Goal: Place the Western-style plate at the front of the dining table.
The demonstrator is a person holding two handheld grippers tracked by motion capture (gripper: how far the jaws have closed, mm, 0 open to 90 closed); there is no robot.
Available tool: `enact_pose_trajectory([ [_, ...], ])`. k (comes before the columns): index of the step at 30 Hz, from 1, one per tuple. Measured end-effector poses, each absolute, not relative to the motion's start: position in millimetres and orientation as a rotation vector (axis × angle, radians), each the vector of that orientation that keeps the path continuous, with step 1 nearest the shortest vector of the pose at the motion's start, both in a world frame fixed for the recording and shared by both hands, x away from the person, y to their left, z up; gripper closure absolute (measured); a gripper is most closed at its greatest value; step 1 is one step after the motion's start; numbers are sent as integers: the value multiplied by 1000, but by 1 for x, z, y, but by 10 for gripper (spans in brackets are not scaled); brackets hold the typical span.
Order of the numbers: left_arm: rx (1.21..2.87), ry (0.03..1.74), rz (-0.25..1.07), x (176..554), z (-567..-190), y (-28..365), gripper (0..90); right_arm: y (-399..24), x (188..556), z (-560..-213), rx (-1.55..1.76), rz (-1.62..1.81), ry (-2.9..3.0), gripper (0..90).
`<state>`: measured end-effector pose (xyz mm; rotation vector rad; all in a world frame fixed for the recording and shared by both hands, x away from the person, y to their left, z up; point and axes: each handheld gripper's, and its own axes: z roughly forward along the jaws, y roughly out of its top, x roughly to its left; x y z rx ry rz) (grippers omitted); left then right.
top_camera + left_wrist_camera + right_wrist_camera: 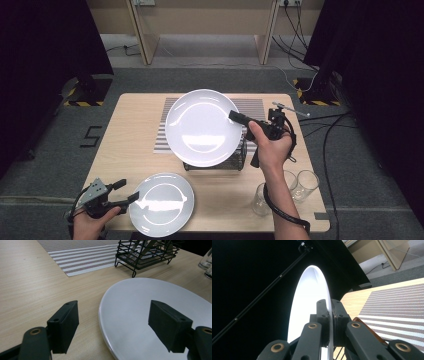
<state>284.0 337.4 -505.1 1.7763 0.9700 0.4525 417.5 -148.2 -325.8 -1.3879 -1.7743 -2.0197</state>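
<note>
Nearest the person, at the front left of the tabletop (pixel 125 145), the left claw (pixel 127 191) lies low with its jaws spread wide and nothing between its pads. In the left gripper view the rim of a small white plate (pixel 155 312) lies between those two jaws, one jaw out over the bare wood and the other over the plate's face, neither visibly pressing on it. This plate (pixel 161 204) rests flat near the front edge, just right of the left hand (pixel 90 222).

At the front right stand three clear drinking glasses (pixel 306 184), close together beside the right forearm.

Farther in, near the middle, a black wire dish rack (pixel 239 159) stands on the wood, at the near edge of a striped placemat (pixel 250 106). In the left gripper view the rack (pixel 147 253) sits just beyond the small plate.

Above the rack, the right claw (pixel 239 118) is clamped on the right rim of a large white plate (pixel 202 127), held up off the tabletop with its face turned toward the high camera. In the right gripper view the two jaws pinch the thin rim from either side, and the plate (pixel 305 305) stands on edge, rising away from the claw (pixel 330 315).

Beyond the tabletop lie grey floor, cables and the legs of a wooden desk (pixel 145 45).
</note>
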Motion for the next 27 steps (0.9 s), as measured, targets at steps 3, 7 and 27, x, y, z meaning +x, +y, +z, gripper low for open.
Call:
enact_pose_trajectory([
  [3,1776,970,453,284,-505,337,241,-148,418,-325,-1388,-2020,-1769,866],
  [7,1775,971,453,284,-505,338,241,-148,419,-325,-1392,-2018,-1757,866],
  [27,1773,970,452,284,-505,337,241,-150,423,-322,-1397,-2027,-1742,866],
])
